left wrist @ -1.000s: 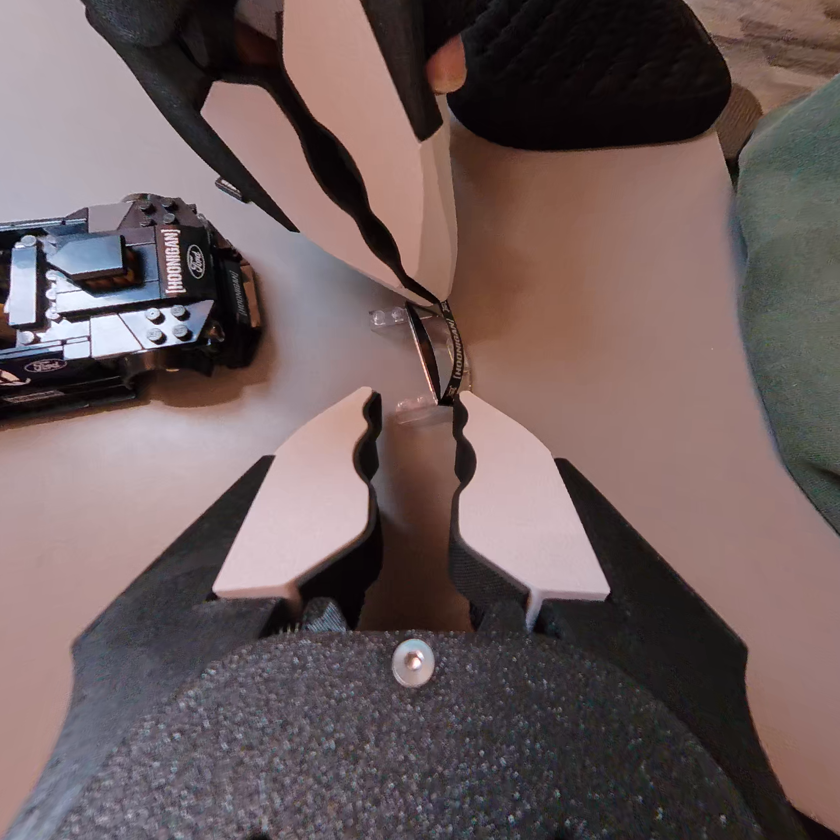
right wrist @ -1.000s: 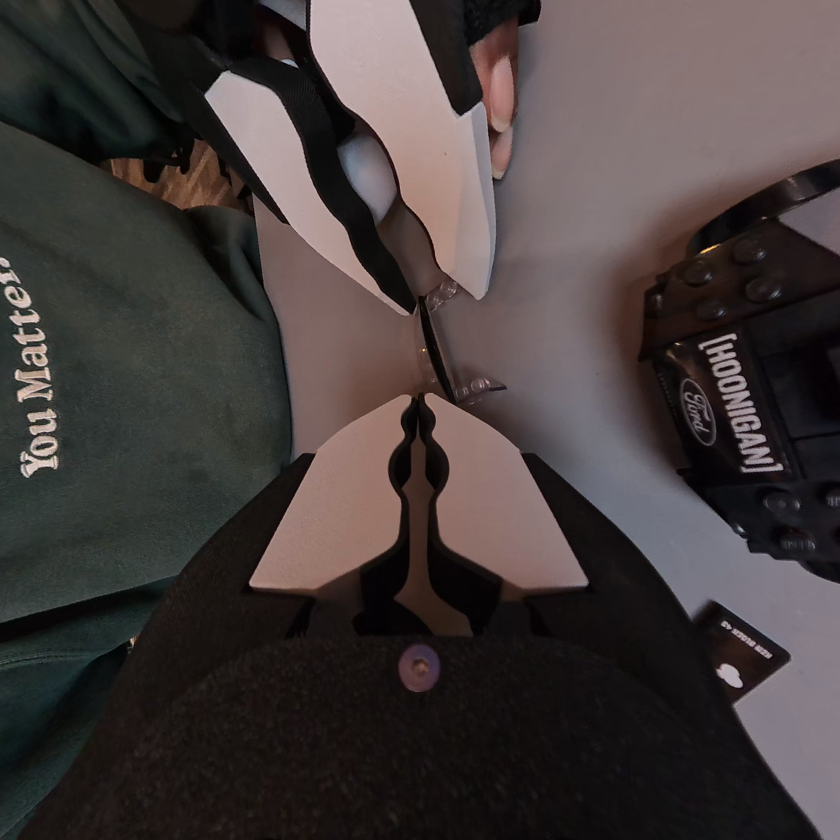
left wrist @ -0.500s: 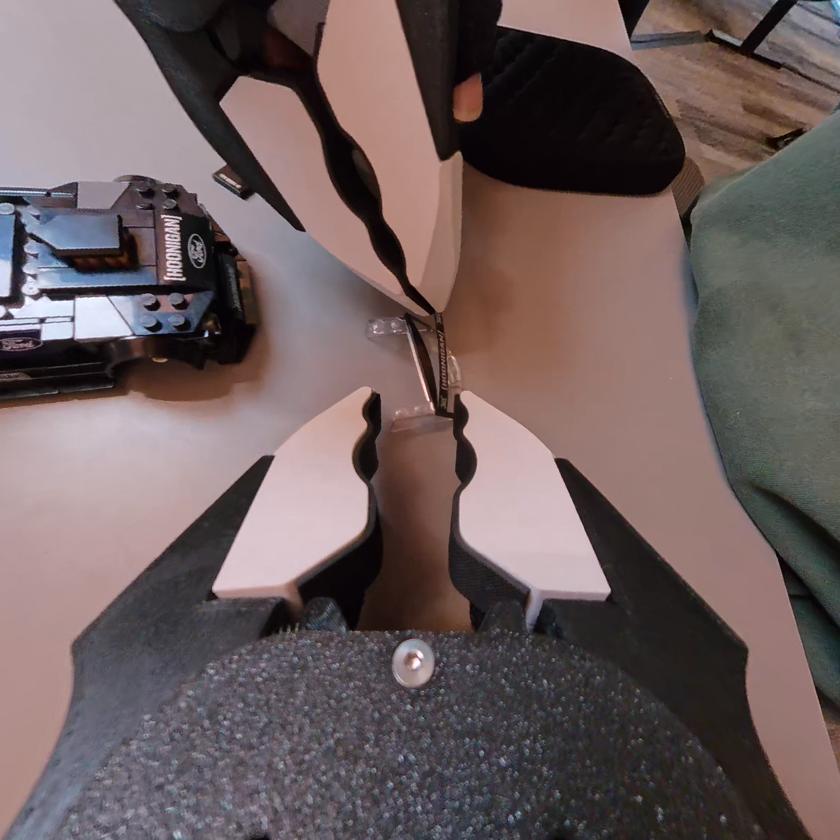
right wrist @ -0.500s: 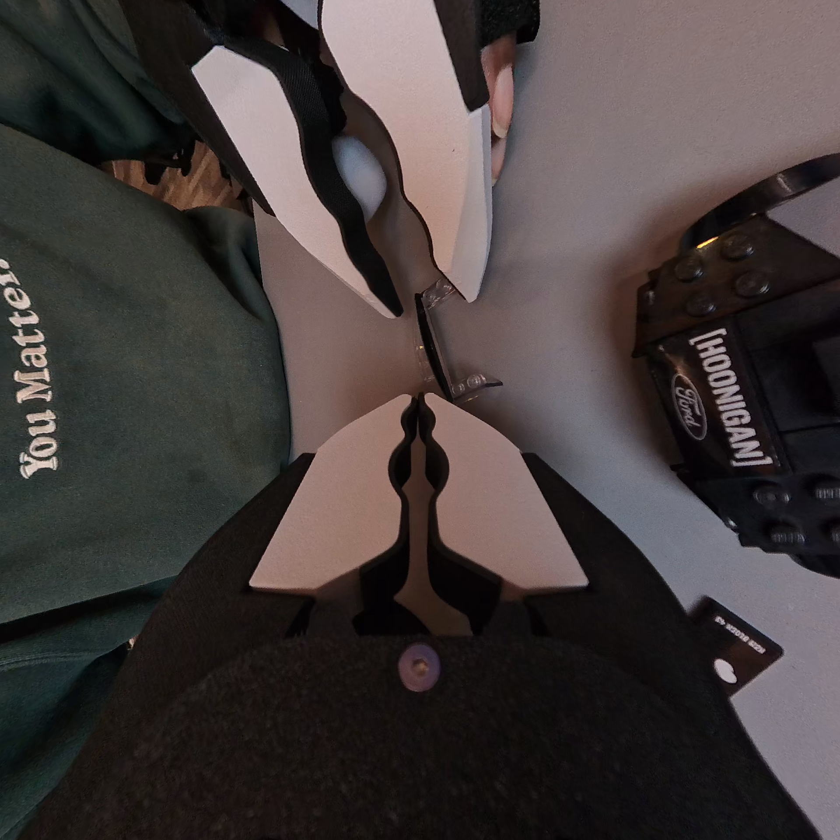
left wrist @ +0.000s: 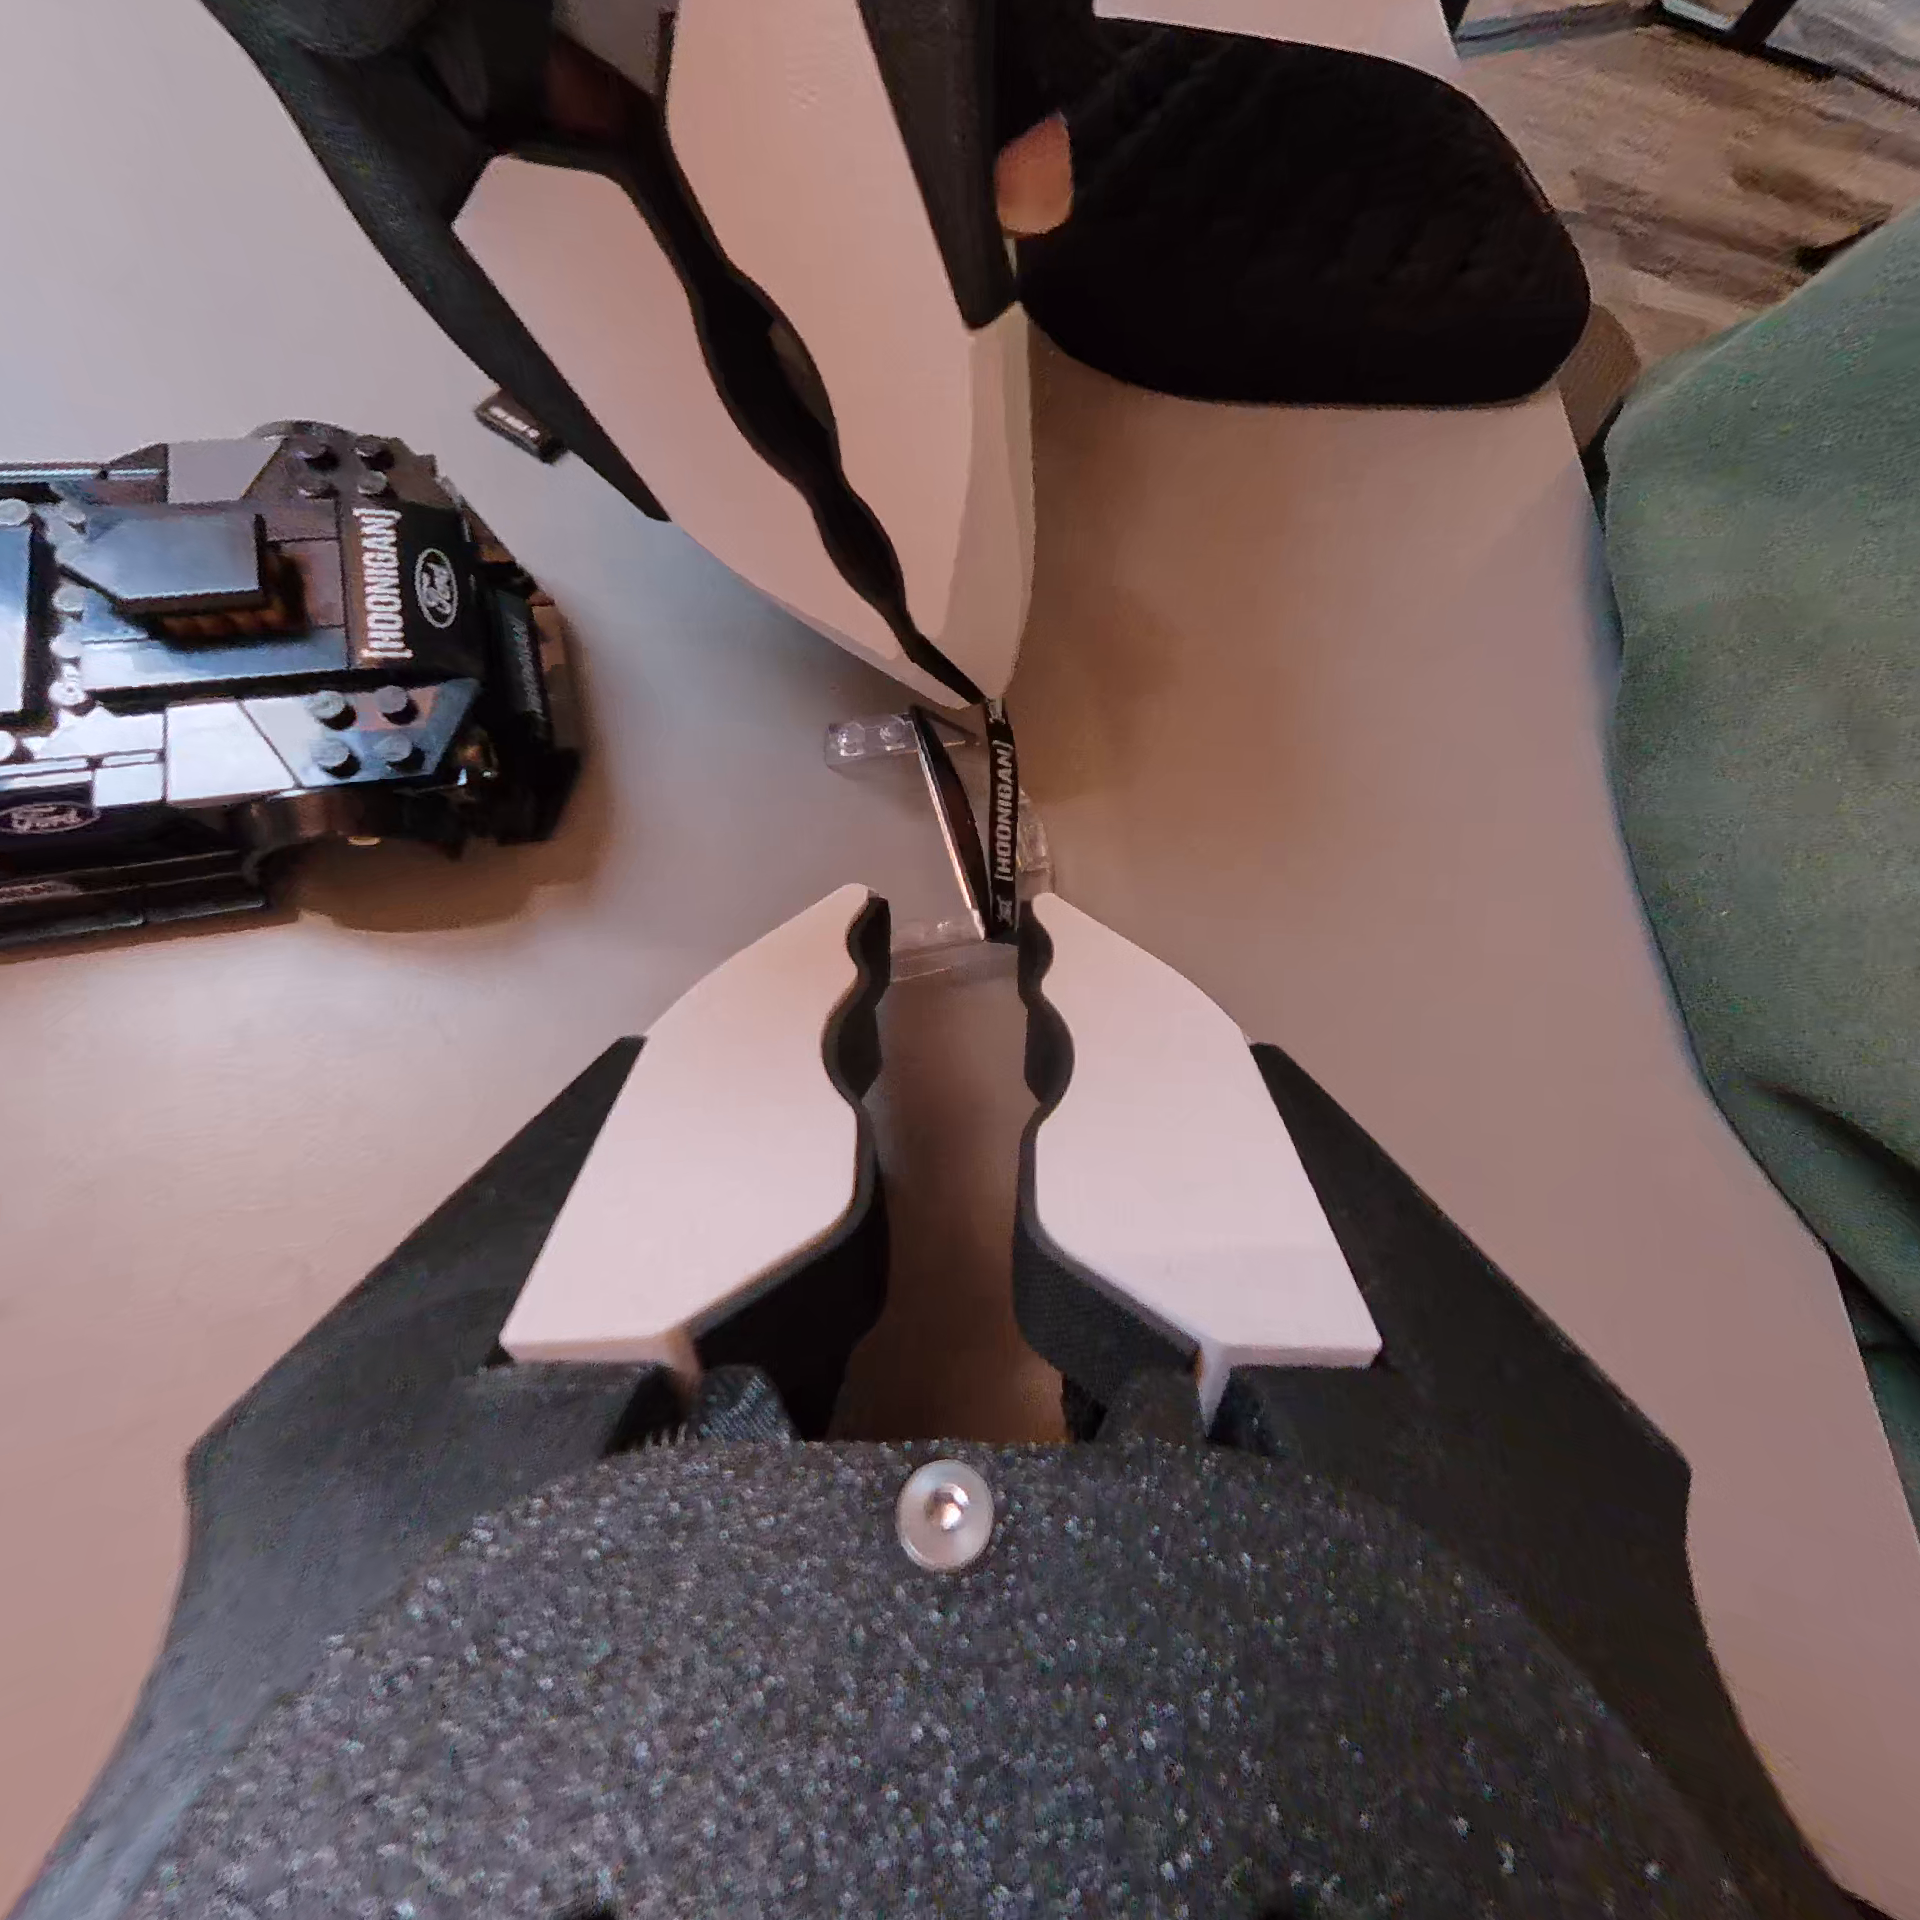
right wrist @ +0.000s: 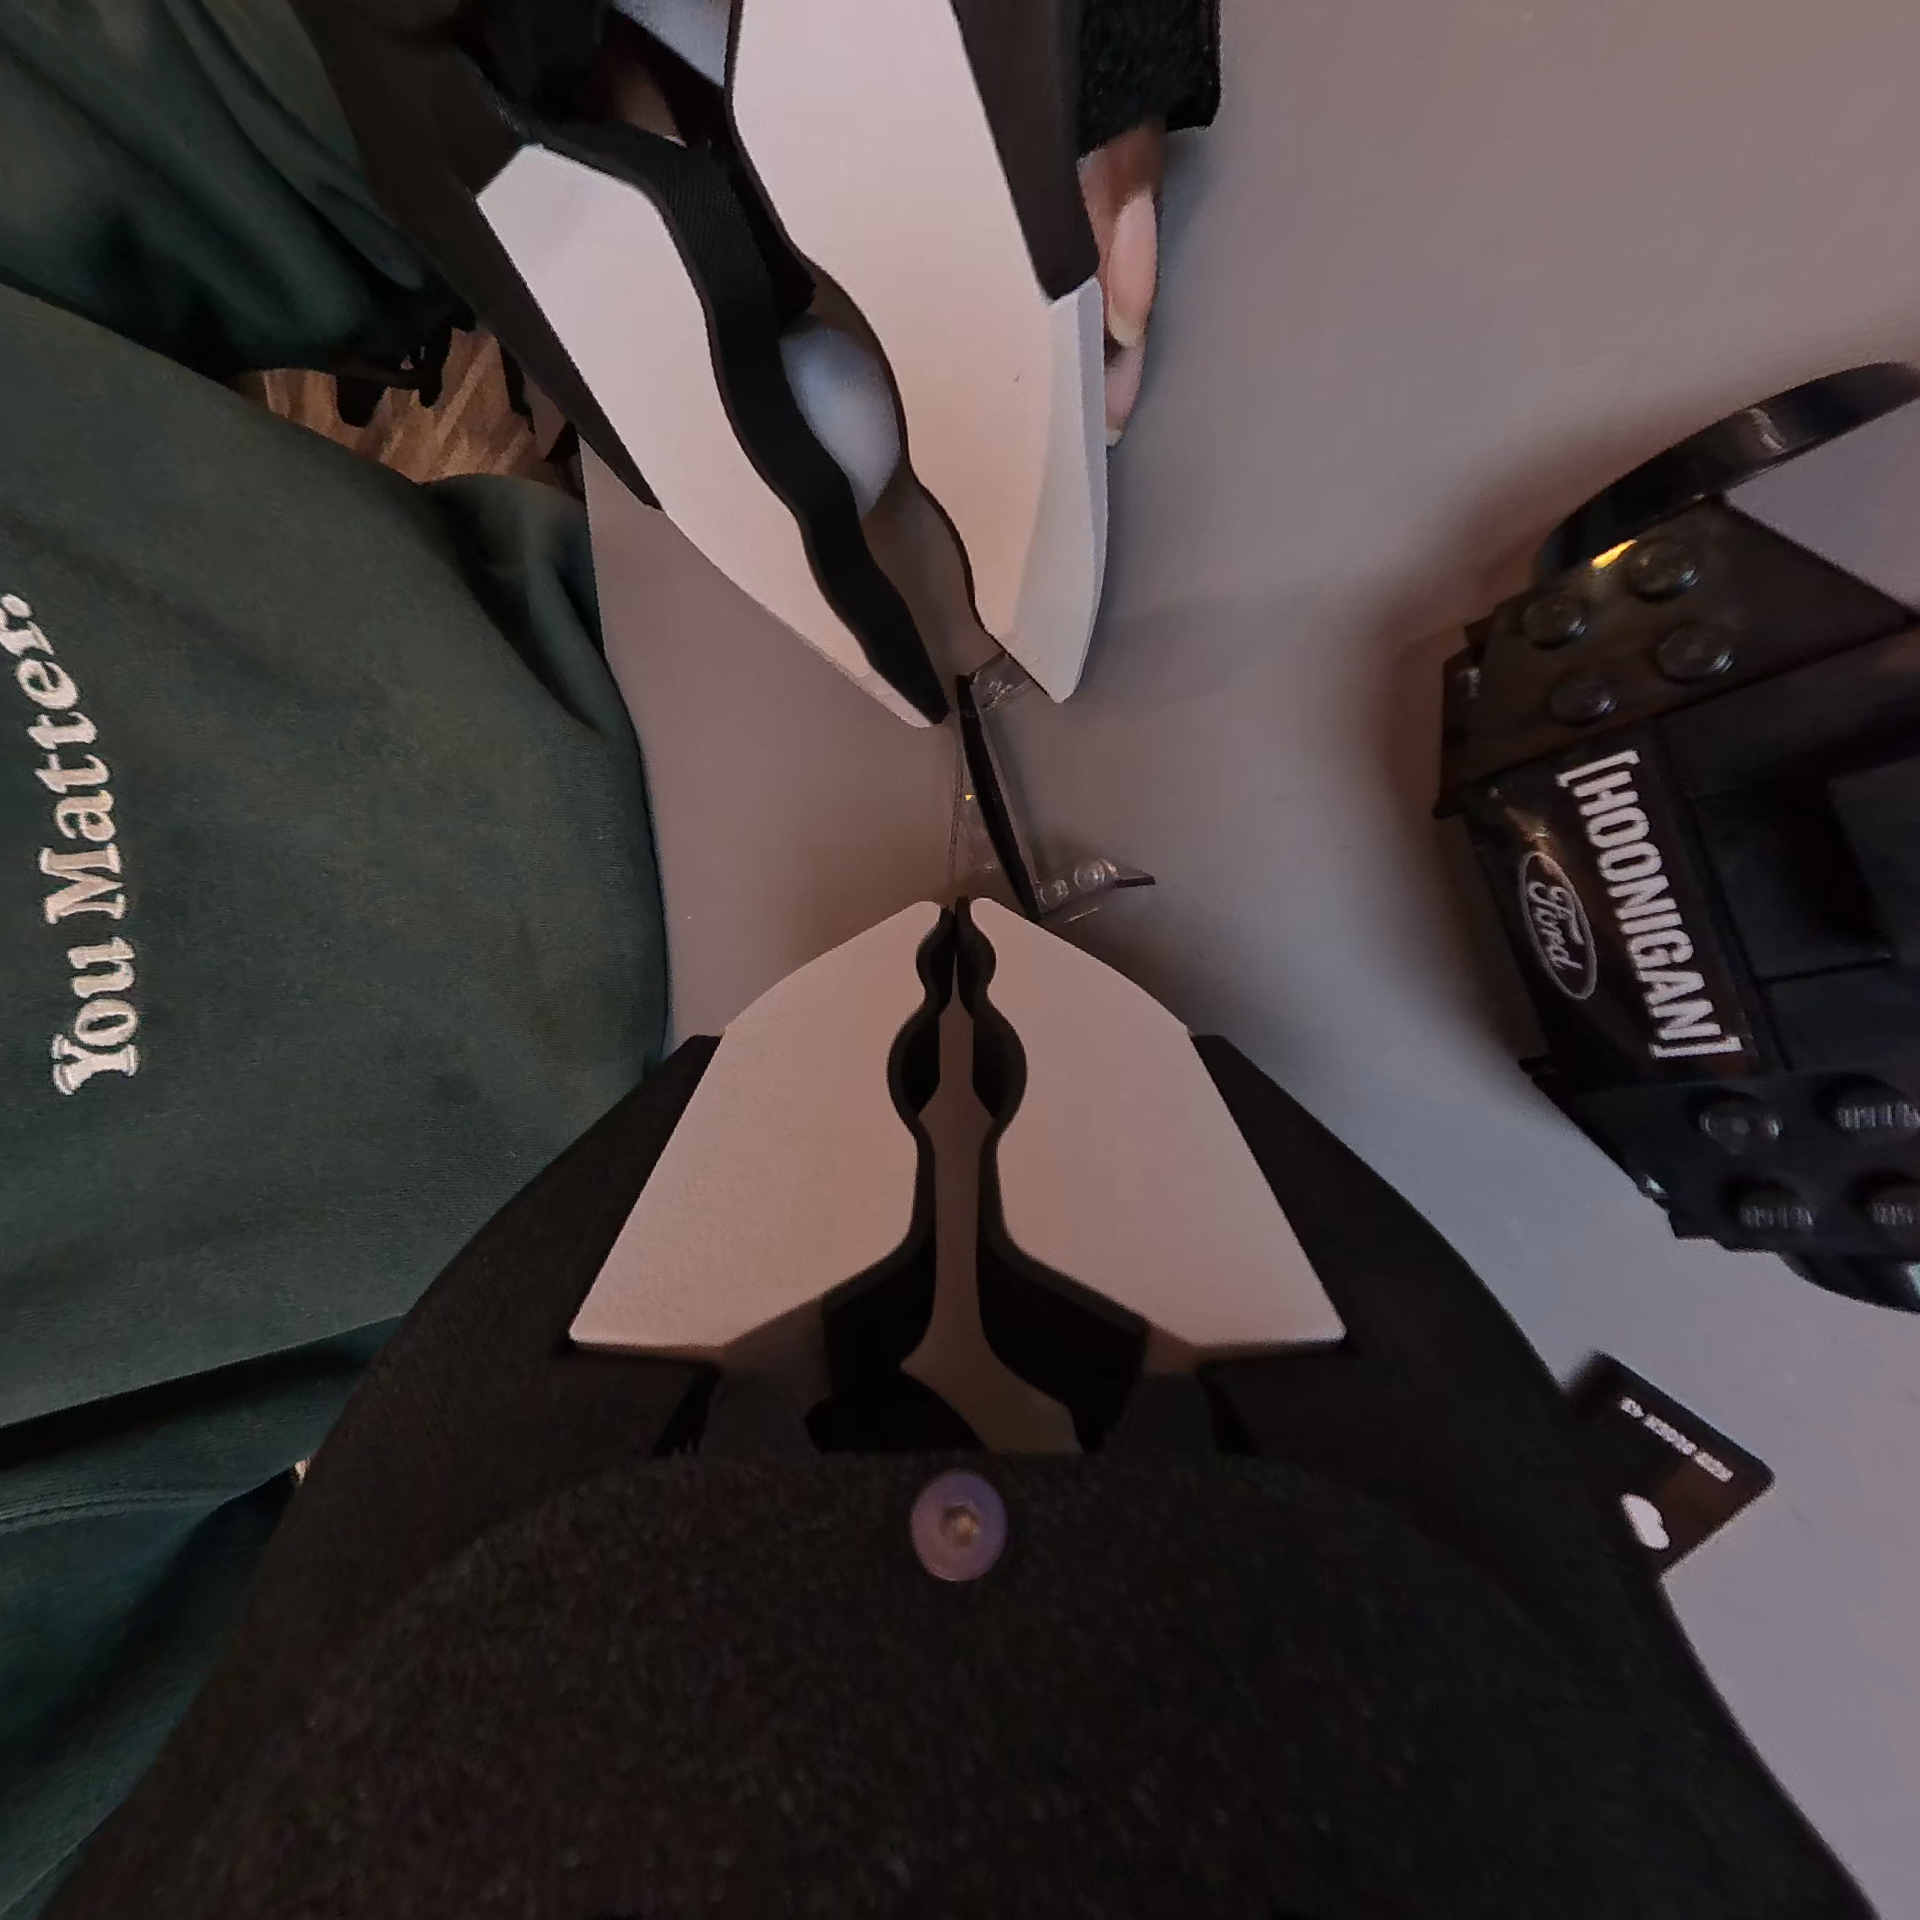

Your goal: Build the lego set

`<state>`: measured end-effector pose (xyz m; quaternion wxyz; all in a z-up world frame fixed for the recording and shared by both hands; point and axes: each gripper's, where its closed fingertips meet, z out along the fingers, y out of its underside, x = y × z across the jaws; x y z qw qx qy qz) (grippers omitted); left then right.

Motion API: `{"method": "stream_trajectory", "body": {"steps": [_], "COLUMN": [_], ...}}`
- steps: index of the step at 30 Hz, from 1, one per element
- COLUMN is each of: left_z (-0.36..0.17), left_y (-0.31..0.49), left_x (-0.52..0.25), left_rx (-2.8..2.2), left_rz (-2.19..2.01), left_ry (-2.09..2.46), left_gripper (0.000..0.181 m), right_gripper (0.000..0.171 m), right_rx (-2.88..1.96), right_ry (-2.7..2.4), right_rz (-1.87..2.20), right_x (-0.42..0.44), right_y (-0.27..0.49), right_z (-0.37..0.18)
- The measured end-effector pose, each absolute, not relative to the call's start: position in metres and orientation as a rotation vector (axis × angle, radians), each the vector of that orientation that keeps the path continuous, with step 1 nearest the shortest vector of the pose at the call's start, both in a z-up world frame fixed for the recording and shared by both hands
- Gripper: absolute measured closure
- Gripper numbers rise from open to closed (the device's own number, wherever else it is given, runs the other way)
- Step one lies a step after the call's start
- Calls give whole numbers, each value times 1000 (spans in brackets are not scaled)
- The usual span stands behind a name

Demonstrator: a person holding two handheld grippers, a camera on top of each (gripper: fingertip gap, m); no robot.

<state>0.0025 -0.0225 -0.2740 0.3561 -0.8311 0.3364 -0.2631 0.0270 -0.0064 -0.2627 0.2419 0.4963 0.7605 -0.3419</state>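
A clear windscreen piece (left wrist: 982, 821) with a black printed strip hangs just above the table between the two grippers. My right gripper (right wrist: 956, 912) is shut on one edge of the windscreen piece (right wrist: 992, 800). It enters the left wrist view from the top (left wrist: 982, 698). My left gripper (left wrist: 956, 920) is open, with its fingertips on either side of the piece's clear studded end. I cannot tell if they touch it. The black lego car (left wrist: 229, 665) stands on the table to the left. It shows at the right in the right wrist view (right wrist: 1714, 883).
A person in a green sweatshirt (right wrist: 260, 831) sits close at the table's edge (left wrist: 1579, 935). A black chair seat (left wrist: 1299, 229) is beyond the table. A small black tag (right wrist: 1662, 1465) lies near the car. Both grippers' tips are close together, under 4 cm apart.
Both grippers and the windscreen piece keep nearly the same pose. The views have drifted slightly, and the piece's clear end now sits a little deeper between my left fingertips.
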Motion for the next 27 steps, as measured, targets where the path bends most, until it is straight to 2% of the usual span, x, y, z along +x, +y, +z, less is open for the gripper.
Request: {"method": "stream_trajectory", "body": {"steps": [13, 27], "left_z": [-267, -269], "left_y": [-21, -21], "left_x": [22, 23], "left_rx": [-2054, -2054], "left_rz": [-658, -623], "left_ry": [977, 1000], "left_gripper": [151, 154], "right_gripper": [171, 171], "right_rx": [1345, 1341], "right_ry": [2092, 2107], "right_rz": [-942, -945], "right_x": [27, 28], "right_y": [-6, -3], "right_z": [-260, -260]}}
